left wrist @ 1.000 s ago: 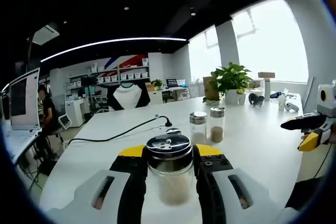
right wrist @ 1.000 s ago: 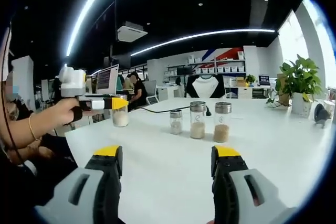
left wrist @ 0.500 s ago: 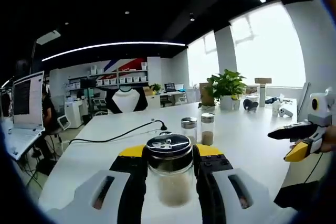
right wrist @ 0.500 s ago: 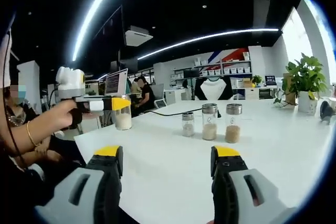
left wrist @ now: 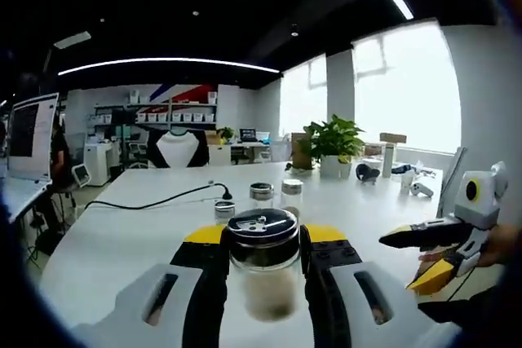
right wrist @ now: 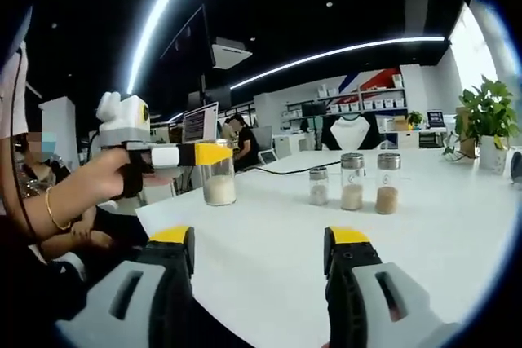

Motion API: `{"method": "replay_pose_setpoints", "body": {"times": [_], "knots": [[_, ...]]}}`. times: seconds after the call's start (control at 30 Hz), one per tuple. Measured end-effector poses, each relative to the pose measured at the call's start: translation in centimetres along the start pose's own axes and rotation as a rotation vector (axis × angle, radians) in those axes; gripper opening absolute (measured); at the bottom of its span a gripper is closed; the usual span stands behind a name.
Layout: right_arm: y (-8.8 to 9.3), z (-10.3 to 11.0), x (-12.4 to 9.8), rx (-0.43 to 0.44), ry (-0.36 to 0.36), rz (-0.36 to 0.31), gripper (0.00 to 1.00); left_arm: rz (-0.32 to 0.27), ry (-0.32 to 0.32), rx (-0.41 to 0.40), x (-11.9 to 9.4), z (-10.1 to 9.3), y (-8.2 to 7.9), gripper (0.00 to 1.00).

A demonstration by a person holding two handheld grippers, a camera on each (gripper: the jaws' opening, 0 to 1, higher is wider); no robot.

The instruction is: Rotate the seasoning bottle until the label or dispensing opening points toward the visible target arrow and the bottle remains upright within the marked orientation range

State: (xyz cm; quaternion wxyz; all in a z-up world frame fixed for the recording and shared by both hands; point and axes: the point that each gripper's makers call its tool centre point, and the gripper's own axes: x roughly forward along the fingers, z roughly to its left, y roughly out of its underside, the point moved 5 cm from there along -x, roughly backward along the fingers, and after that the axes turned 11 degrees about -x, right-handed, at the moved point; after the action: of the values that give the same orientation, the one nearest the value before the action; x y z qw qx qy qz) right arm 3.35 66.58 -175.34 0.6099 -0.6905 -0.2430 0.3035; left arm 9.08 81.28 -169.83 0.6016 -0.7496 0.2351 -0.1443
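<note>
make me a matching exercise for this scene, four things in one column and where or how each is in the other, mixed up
Things:
1. seasoning bottle
2. right claw
3. potted plant
4. black cable

Place or state:
A. lying across the white table
B. open, holding nothing
C. clamped upright in the left claw
D. standing near the windows

Pairs: 1-C, 2-B, 3-D, 4-A
</note>
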Motion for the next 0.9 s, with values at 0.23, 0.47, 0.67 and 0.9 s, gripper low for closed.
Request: {"method": "replay_pose_setpoints", "body": {"times": [0.23,0.47,0.67,0.9], "knots": [[-0.7,1.3,1.4,-0.001,-0.045,-0.017,0.57,0.008,0.063,0.029,0.2,-3.1,-0.1,0.36],[-1.3,1.8,2.4,-0.011,-0.070,-0.048,0.52,0.012,0.105,0.025,0.3,-4.5,0.2,0.36],[-1.4,1.9,2.8,-0.019,-0.079,-0.051,0.51,0.034,0.137,0.047,0.2,-5.8,1.1,0.36],[-1.0,2.1,3.0,-0.011,-0.082,-0.042,0.49,0.056,0.172,0.072,0.3,-7.1,2.0,0.36]]}}
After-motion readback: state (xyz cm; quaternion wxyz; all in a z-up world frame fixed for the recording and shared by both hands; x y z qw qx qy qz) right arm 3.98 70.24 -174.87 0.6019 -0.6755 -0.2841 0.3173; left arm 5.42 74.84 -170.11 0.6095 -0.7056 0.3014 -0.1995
